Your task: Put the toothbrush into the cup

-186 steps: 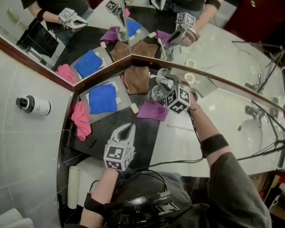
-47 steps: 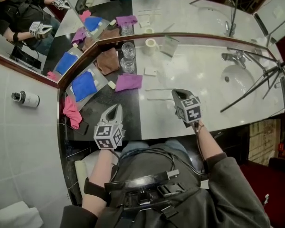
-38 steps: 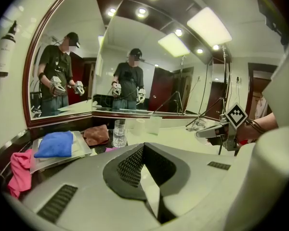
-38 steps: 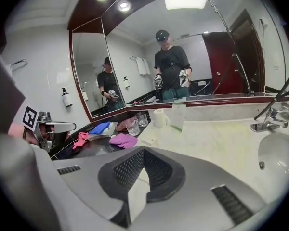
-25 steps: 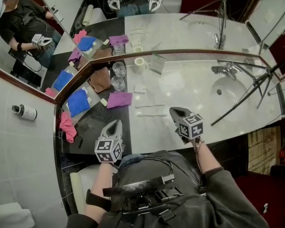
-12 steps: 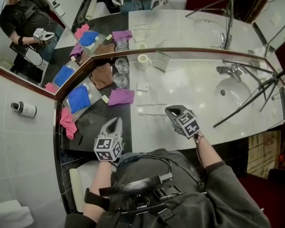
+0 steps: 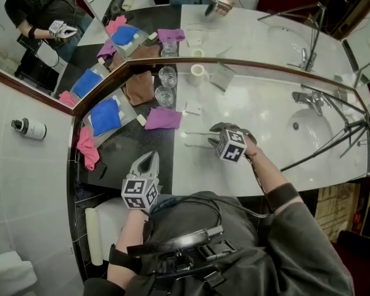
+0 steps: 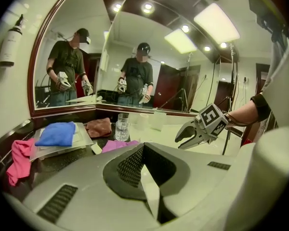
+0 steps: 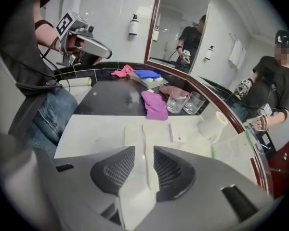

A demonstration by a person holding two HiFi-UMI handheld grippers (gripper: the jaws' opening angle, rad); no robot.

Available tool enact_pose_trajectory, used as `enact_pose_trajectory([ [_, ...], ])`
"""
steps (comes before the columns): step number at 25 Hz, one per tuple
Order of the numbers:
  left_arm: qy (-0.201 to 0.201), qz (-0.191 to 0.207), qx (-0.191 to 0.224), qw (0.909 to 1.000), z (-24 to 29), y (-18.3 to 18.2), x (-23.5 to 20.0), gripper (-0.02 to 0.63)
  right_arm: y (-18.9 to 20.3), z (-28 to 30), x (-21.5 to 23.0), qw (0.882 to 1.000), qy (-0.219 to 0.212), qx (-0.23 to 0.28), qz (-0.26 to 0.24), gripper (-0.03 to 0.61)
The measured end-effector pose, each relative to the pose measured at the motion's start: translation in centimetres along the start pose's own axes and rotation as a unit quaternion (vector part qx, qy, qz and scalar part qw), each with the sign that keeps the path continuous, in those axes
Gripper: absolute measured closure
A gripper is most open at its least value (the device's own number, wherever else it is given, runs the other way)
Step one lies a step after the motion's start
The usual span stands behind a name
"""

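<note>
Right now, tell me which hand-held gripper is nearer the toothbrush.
Right. The right hand-held gripper is over the toothbrush, jaws just opened astride it; the left hand-held gripper, shut, is back over the dark counter.

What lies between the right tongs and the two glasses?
In the right gripper view: a purple cloth and a small white packet on the counter. The right tongs have just been opening, the toothbrush between them.

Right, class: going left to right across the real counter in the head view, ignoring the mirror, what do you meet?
pink cloth → blue cloth → purple cloth → right tool → tap
</note>
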State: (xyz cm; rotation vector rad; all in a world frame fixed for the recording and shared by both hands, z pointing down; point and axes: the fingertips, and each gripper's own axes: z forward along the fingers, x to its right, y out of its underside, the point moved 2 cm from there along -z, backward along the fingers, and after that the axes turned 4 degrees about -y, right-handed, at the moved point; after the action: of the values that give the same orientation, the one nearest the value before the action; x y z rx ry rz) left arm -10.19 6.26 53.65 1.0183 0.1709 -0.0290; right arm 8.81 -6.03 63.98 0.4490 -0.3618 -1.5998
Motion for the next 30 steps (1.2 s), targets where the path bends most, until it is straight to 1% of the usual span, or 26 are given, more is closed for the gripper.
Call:
enact_pose_trajectory([
  [2, -0.006, -0.002, -0.002, 1.0, 0.1, 0.3, -0.3, 0.612, 0.0, 1.3, 0.3, 1.0, -0.017, -0.019, -0.015, 0.434],
  [7, -0.009, -0.002, -0.006, 0.9999, 0.7, 0.6, -0.6, 0.612, -0.1, 4.3, 1.7, 0.997, -0.05, -0.054, -0.032, 0.434],
  [12, -0.012, -0.011, -0.012, 0.9998, 1.2, 0.8, -0.5, 0.612, 0.0, 6.8, 1.8, 0.99, -0.09, -0.093, -0.062, 0.433],
  [15, -0.021, -0.018, -0.009, 0.9996, 1.4, 1.1, -1.2, 0.612, 0.0, 8.3, 1.8, 0.986, -0.108, -0.11, -0.066, 0.431],
  [20, -0.03, -0.029, -0.016, 0.999, 1.3, 1.8, -2.0, 0.612, 0.4, 10.1, 1.4, 0.979, -0.13, -0.14, -0.071, 0.433],
  [21, -0.032, -0.03, -0.017, 0.9989, 1.3, 1.9, -2.1, 0.612, 0.4, 10.3, 1.2, 0.978, -0.133, -0.143, -0.075, 0.436],
  [24, -0.035, -0.034, -0.019, 0.9986, 1.4, 2.1, -2.5, 0.612, 0.4, 10.5, 0.7, 0.975, -0.144, -0.146, -0.082, 0.522],
  [30, -0.03, -0.035, -0.024, 0.9986, 1.6, 2.0, -2.3, 0.612, 0.7, 10.1, 1.0, 0.976, -0.138, -0.144, -0.081, 0.529],
])
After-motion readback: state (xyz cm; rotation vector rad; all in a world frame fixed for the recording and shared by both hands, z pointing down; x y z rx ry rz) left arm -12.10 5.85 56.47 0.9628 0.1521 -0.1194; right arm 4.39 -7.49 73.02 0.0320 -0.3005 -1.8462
